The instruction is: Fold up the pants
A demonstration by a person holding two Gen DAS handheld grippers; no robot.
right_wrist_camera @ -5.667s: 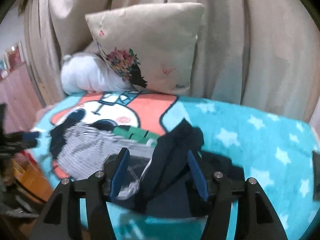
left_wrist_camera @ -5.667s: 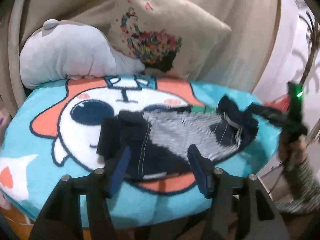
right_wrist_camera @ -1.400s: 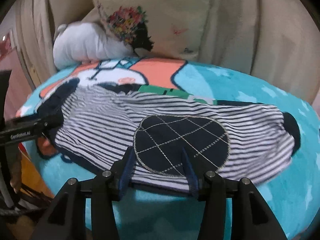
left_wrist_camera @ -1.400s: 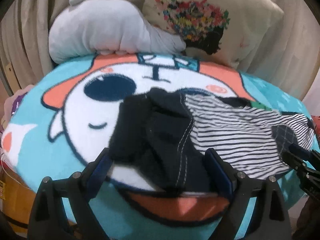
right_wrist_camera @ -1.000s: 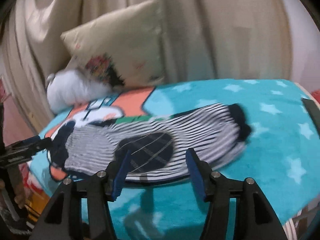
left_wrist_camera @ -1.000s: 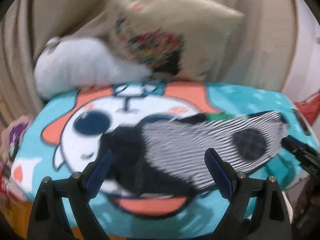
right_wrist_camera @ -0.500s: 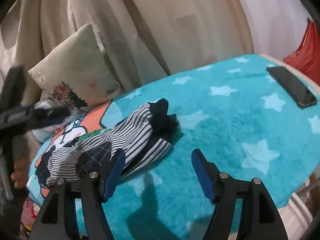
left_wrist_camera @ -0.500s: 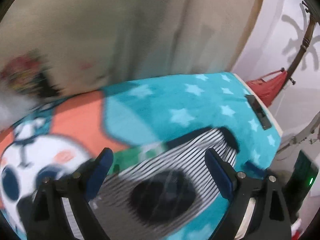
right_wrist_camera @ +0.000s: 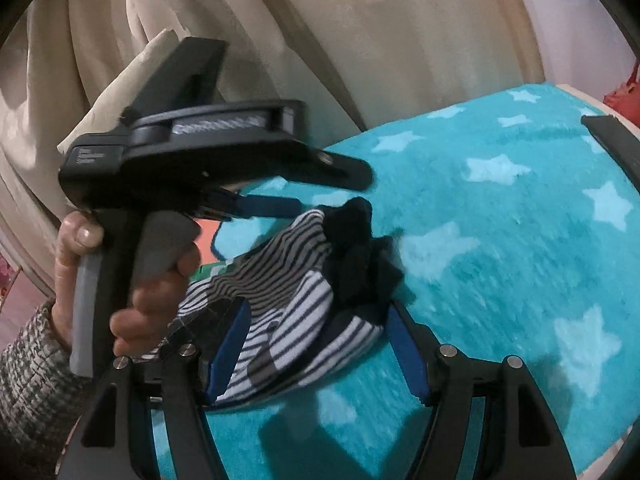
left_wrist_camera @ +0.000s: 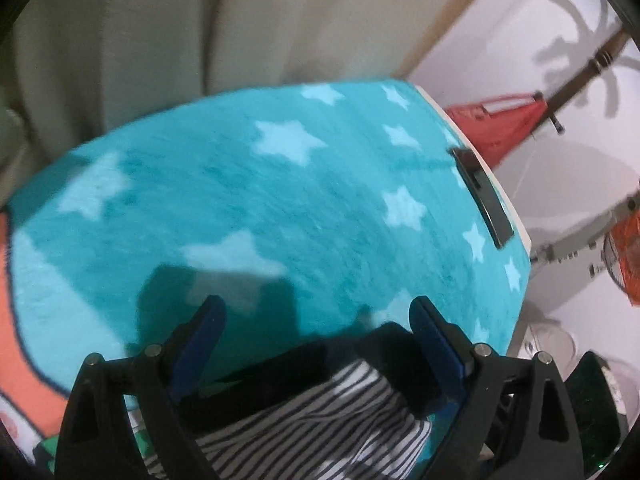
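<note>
Through my left wrist camera, my left gripper (left_wrist_camera: 316, 320) has its jaws spread wide with nothing pinched; its blue fingers (left_wrist_camera: 200, 340) hang above the dark cuff end of the pants (left_wrist_camera: 320, 408), which fill the bottom middle of the frame with striped cloth running off the lower edge. The rest is teal blanket (left_wrist_camera: 280, 200) with pale stars, a dark flat slab (left_wrist_camera: 482, 196) near its right edge, probably a phone, though the blur leaves me unsure. A beige curtain (left_wrist_camera: 140, 32) takes the top, and something red (left_wrist_camera: 504, 128) hangs at upper right.

My right wrist camera shows what the left cannot: the whole left gripper (right_wrist_camera: 320, 188) from the side, in the upper left of the frame, with my left hand (right_wrist_camera: 132, 276) and a grey knit sleeve (right_wrist_camera: 32, 360) on its handle. Here the pants (right_wrist_camera: 292, 300) lie bunched on the blanket (right_wrist_camera: 500, 260), dark cuff topmost, just under that gripper's tips. My right gripper (right_wrist_camera: 316, 344) at the bottom has its jaws partly apart, straddling the near edge of the pants without visibly pressing the cloth. A cushion corner (right_wrist_camera: 116, 96) peeks behind the left gripper.
</note>
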